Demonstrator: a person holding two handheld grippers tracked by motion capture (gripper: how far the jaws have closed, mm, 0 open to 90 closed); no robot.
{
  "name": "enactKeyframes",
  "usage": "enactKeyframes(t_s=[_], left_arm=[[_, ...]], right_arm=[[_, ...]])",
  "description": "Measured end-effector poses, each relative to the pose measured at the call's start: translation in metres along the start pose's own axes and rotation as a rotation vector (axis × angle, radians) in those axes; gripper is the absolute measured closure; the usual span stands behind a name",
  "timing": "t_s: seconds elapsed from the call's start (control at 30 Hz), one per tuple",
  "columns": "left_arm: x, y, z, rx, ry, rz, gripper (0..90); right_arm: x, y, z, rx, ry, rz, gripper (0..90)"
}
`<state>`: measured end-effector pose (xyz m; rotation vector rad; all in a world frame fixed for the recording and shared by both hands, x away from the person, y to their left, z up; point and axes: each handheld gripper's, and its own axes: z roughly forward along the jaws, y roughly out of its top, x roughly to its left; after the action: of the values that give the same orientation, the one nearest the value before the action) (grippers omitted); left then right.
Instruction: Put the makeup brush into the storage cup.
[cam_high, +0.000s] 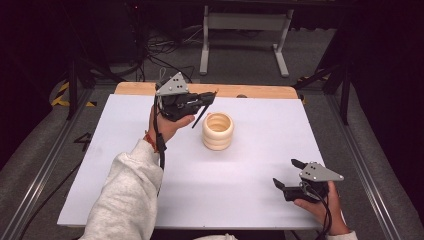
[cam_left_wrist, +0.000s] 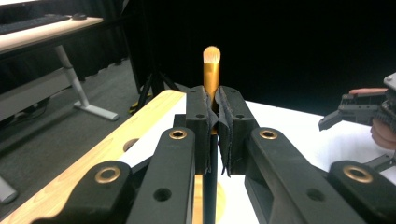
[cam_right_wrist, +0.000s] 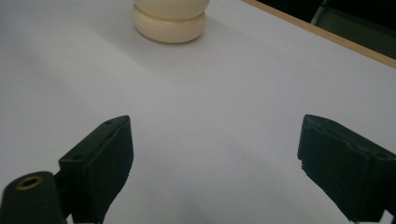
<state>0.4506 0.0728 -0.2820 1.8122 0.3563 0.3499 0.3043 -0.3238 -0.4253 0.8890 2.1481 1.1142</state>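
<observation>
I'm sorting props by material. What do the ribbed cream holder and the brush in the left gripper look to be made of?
The ribbed holder: matte cream, smooth rounded rings; probably plastic or ceramic, can't tell which. The brush: shiny gold ferrule, likely metal, pale bristle tip, glossy black handle, plastic or lacquered wood. The left gripper is shut on it.

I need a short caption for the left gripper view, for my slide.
Left hand-held gripper clamped shut on a makeup brush with gold ferrule, held above the white table.
</observation>
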Motion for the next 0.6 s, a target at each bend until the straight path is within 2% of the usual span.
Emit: enactKeyframes(t_s=[0.27, 0.6], left_arm=[[0.000, 0.004, 0.014, -0.006, -0.020, -0.002, 83.8], [0.001, 0.003, 0.028, -0.038, -0.036, -0.035, 83.8]], right_arm=[[0.000, 0.000, 0.000, 0.000, -0.002, 0.003, 11.4], [0.000, -0.001, -0.001, 0.000, -0.004, 0.006, 11.4]])
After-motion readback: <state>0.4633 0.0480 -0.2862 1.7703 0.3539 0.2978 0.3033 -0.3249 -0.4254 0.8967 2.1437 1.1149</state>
